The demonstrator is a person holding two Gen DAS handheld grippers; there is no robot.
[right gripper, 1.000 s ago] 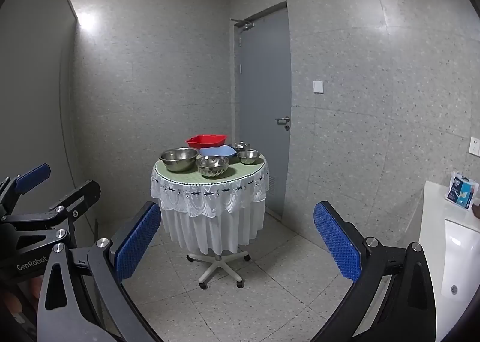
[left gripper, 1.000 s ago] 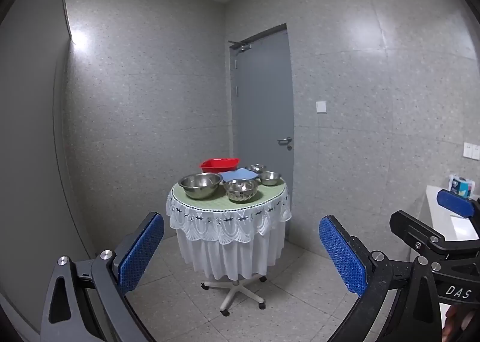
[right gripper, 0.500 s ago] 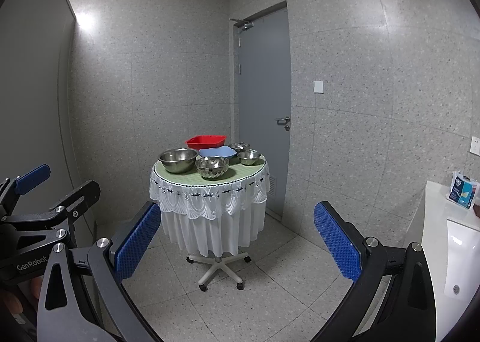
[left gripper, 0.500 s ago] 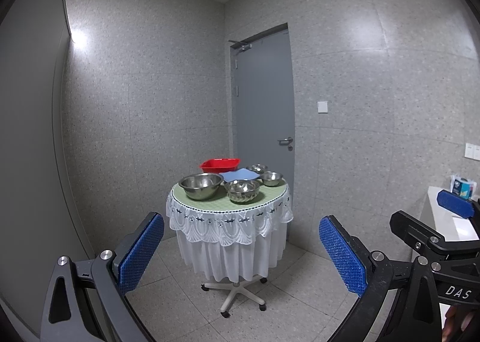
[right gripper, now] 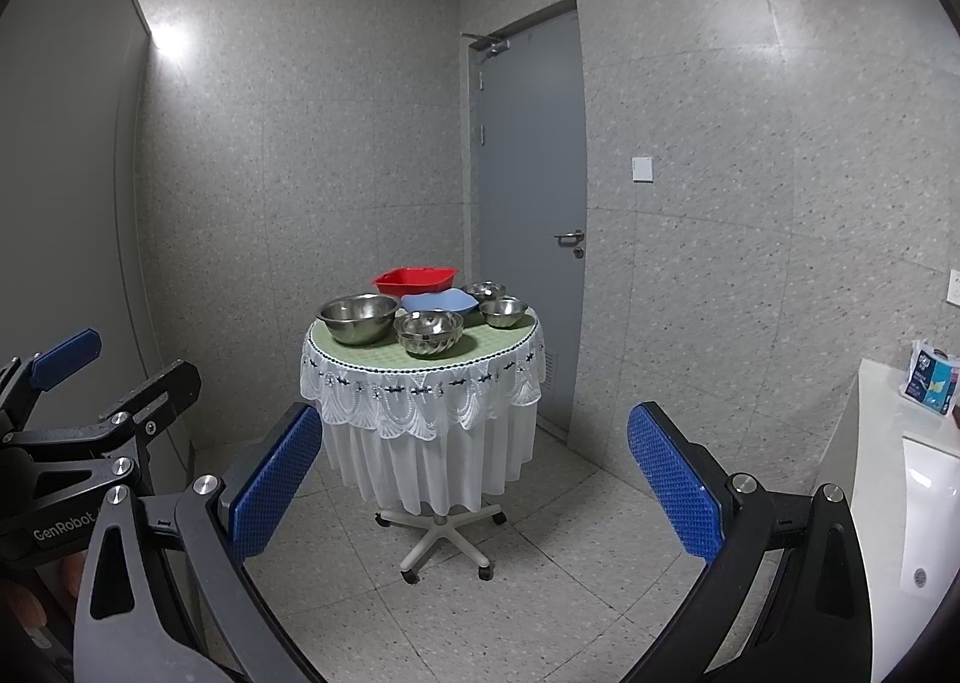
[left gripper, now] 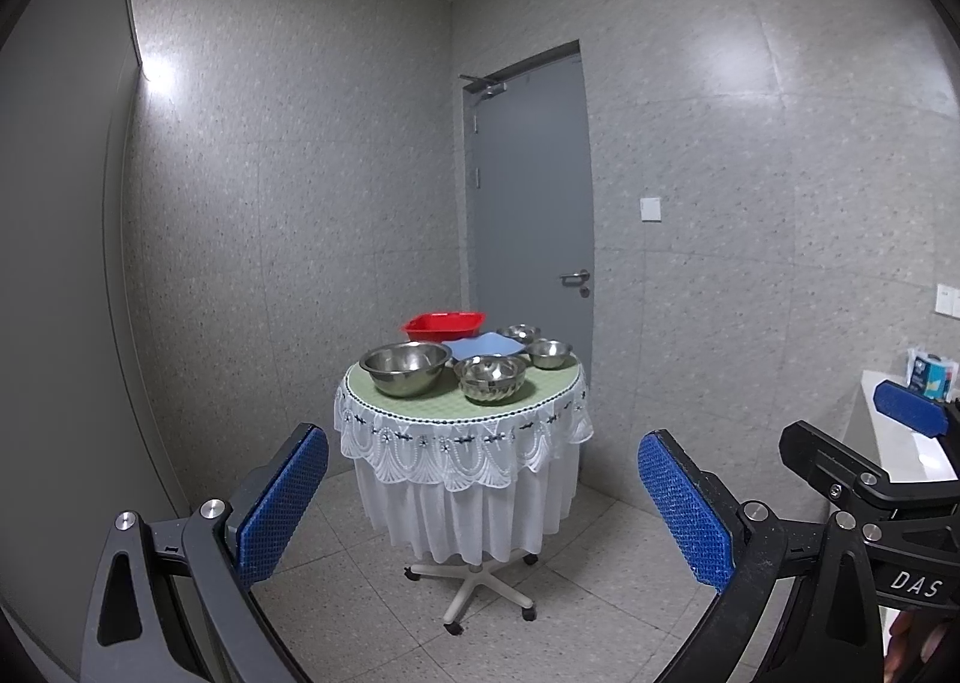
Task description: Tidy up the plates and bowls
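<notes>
A round table [left gripper: 462,413] [right gripper: 420,371] with a white lace cloth stands across the room. On it are a large steel bowl [left gripper: 405,368] [right gripper: 358,318], a fluted steel bowl [left gripper: 491,378] [right gripper: 429,333], two small steel bowls [left gripper: 548,353] [right gripper: 504,312], a blue plate [left gripper: 483,347] [right gripper: 439,301] and a red basin [left gripper: 444,325] [right gripper: 415,281]. My left gripper [left gripper: 480,497] and my right gripper [right gripper: 471,479] are both open and empty, well short of the table.
A grey door [left gripper: 528,215] is behind the table. A white counter with a sink [right gripper: 900,491] and a tissue pack [right gripper: 930,380] is at the right. Grey tiled floor [right gripper: 540,593] lies between me and the table.
Both views have tilted slightly, so the table sits a little lower in the left wrist view and lower in the right wrist view. Both grippers stay open.
</notes>
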